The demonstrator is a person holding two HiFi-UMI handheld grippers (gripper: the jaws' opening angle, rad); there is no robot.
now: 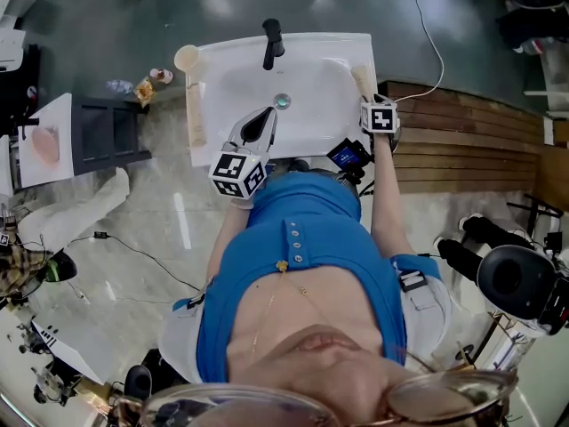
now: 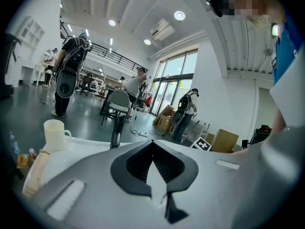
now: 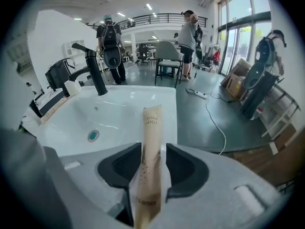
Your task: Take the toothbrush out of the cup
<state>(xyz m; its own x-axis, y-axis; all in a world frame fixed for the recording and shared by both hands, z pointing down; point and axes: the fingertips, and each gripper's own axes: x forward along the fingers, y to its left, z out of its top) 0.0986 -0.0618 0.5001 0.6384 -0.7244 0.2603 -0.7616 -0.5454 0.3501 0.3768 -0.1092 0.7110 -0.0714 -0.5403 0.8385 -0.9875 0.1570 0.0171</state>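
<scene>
Between the jaws of the right gripper [image 3: 152,149], the wrapped toothbrush [image 3: 150,123] runs off the bottom edge of the frame, so its lower end is unseen (its print is too small to read surely). In the head view, centre right, that gripper's marker cube [image 1: 380,116] covers its jaws. At the left of the left gripper view the cup [image 2: 54,133] shows only its side. Its inside is hidden.

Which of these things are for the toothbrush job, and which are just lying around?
For the job:
cup
wrapped toothbrush

Just lying about:
tap
beige pack on the left edge of the sink
small bottles
</scene>
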